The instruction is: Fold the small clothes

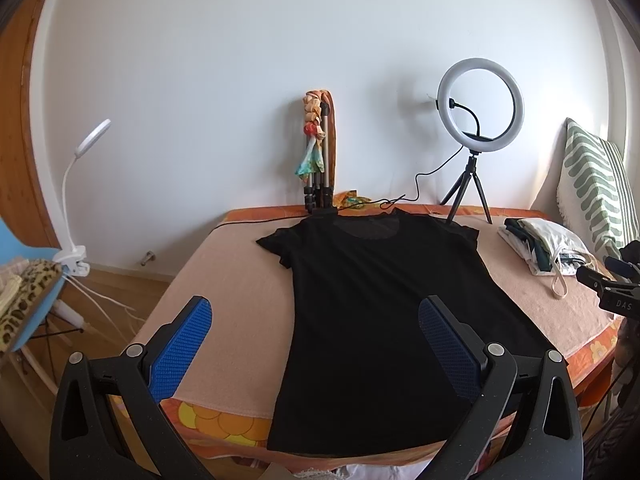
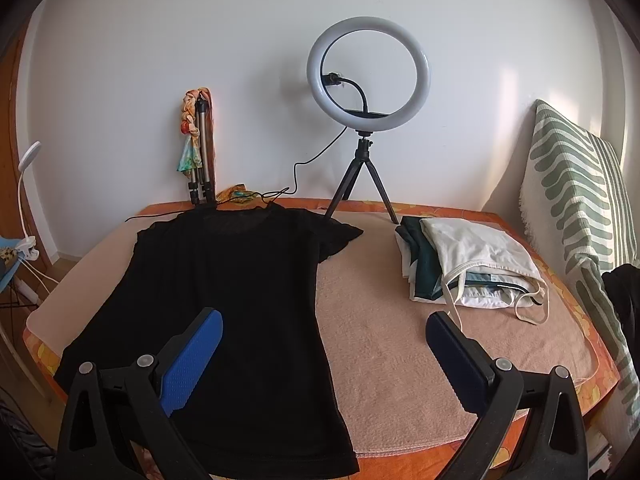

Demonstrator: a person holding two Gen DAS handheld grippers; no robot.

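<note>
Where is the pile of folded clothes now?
The pile of folded clothes lies on the bed's right side, right of the black T-shirt, near the ring light tripod and the striped cushion.

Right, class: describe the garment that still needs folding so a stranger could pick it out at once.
Start at the bed covered with a peach towel, below the ring light. The black T-shirt lies spread flat on its left half, neckline towards the wall. Unlike the stack of folded clothes to its right, which is pale and dark green, it is plain black and unfolded.
</note>
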